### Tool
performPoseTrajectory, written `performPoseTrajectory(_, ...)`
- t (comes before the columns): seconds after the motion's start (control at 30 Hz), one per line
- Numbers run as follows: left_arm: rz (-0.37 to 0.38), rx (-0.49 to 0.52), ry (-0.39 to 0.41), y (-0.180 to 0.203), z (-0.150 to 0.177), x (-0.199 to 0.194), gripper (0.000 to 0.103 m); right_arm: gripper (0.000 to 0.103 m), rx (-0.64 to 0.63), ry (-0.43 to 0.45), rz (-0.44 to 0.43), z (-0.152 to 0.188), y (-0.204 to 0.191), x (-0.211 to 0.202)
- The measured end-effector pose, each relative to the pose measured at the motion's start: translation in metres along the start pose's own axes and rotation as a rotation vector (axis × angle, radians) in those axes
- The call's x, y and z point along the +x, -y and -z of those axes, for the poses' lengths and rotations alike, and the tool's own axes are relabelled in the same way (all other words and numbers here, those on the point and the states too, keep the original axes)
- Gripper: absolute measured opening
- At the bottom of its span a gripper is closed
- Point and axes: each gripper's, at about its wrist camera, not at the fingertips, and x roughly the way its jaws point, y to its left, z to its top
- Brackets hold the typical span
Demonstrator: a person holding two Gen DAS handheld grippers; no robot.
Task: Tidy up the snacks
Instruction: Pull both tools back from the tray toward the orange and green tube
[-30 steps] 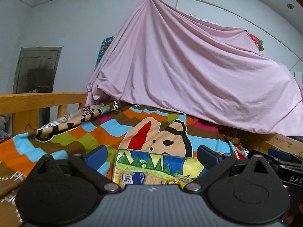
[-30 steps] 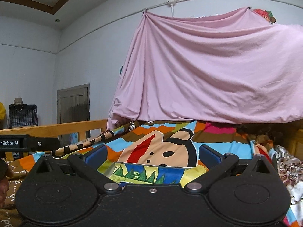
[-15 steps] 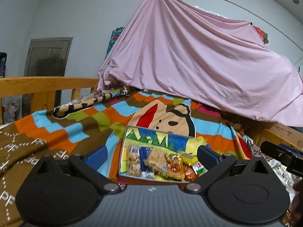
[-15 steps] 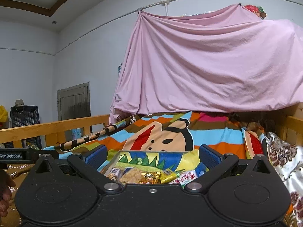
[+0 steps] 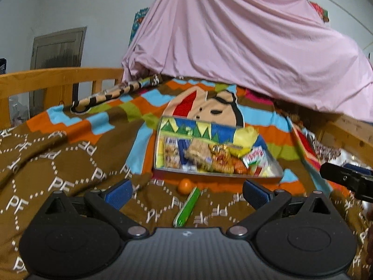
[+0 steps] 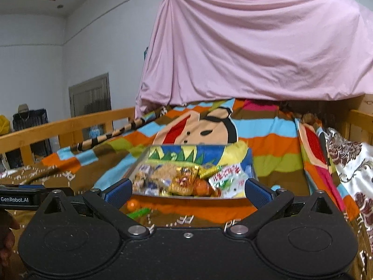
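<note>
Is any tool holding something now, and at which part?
Nothing is held. The left tool and the right tool are both open and empty, above the blanket before the snack box.

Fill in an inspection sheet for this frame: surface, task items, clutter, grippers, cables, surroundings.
Surface: a bed covered by a patterned blanket, brown with colourful blocks.
Task items: an open snack tray filled with wrapped snacks; an orange ball-like item and a green stick pack lie on the blanket just in front of it, outside the tray.
Clutter: a floral cloth at the bed's right edge.
Grippers: left hand-held gripper open, empty; right hand-held gripper open, empty; neither touches anything.
Cables: nothing seen.
Surroundings: wooden bed rail, pink sheet draped over the far end, door in the wall; both views blurred.
</note>
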Motion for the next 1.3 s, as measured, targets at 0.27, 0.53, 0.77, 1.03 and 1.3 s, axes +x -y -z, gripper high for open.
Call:
performPoseTrajectory(0.27,-0.034,0.010,-0.080,-0.007,0.019,0.002,0.103,0.102,-0.025,-0.111,-0.010,0.023,-0.011,0.008)
performPoseTrajectory(0.53,-0.062,0.026,-0.135,-0.011,0.029,0.003,0.103,0.102,-0.045,-0.203,-0.033,0.038,-0.019,0.016)
performPoseTrajectory(0.77,-0.073,0.025,-0.164,-0.016,0.035,0.003,0.103,0.102,-0.046,-0.244,-0.045,0.045,-0.022,0.021)
performPoseTrajectory(1.03,-0.084,0.022,-0.183,-0.020,0.037,0.003,0.103,0.102,-0.054,-0.281,-0.062,0.052,-0.027,0.025)
performPoseTrajectory(1.3,-0.088,0.017,-0.197,-0.026,0.036,0.007,0.103,0.102,-0.051,-0.317,-0.077,0.058,-0.031,0.033)
